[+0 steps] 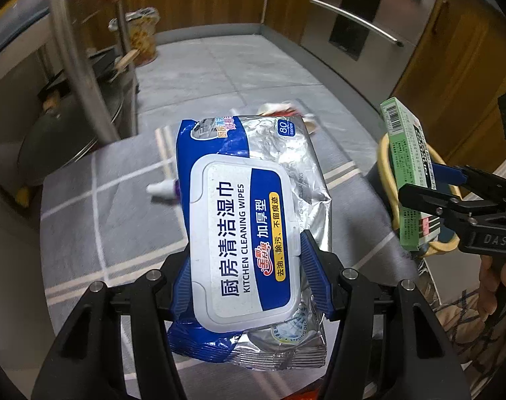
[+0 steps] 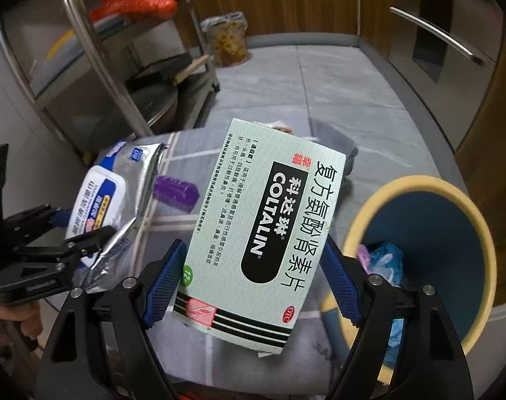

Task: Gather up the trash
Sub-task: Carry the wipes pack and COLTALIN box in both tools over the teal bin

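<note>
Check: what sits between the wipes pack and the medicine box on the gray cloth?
A purple ridged cap, lying on the cloth between the wipes pack and the medicine box; clearest in the right wrist view.

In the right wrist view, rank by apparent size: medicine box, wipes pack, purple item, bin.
1. Medicine box and bin: about alike. The box is nearest the lens, so I won't rank them.
2. Wipes pack.
3. Purple item, partly hidden behind the box.
</note>
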### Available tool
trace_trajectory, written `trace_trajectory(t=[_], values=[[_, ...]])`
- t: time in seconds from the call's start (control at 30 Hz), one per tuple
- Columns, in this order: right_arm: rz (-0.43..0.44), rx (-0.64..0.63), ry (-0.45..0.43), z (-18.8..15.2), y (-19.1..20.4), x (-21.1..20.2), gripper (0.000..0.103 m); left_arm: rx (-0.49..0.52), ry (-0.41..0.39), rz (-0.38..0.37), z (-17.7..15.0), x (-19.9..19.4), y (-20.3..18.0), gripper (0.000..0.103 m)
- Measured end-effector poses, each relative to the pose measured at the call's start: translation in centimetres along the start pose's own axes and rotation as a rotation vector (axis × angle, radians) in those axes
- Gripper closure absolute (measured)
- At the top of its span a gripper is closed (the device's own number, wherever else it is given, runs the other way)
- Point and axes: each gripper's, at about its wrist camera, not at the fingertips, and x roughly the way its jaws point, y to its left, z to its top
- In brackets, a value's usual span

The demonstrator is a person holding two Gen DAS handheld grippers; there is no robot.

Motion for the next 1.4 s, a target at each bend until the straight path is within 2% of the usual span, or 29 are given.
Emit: trace_trajectory(t=[0.4,0.77,1.1,1.4], values=[[-0.086,0.072,-0.116,-2.0,-6.2,-6.3,0.023,0.080,-0.049,-0.089,3.0,-0.3,-6.9,0.045],[-0.149,0.220,-0.120,-3.8,-13.9,-7.7,0.023,0.199,-0.024,-0.159,5.4,3.0,-15.7,0.045],[-0.124,0.315,-0.056,-4.8,-17.5,-5.6,0.023,0.315,-0.001,-0.118,6.6,7.3,-21.6,0.045],[-0.119,0.347,-0.019,-5.0,-18.8,-4.5,0.022,0.378,0.017,-0.103,7.1,10.0,-23.9,0.044]])
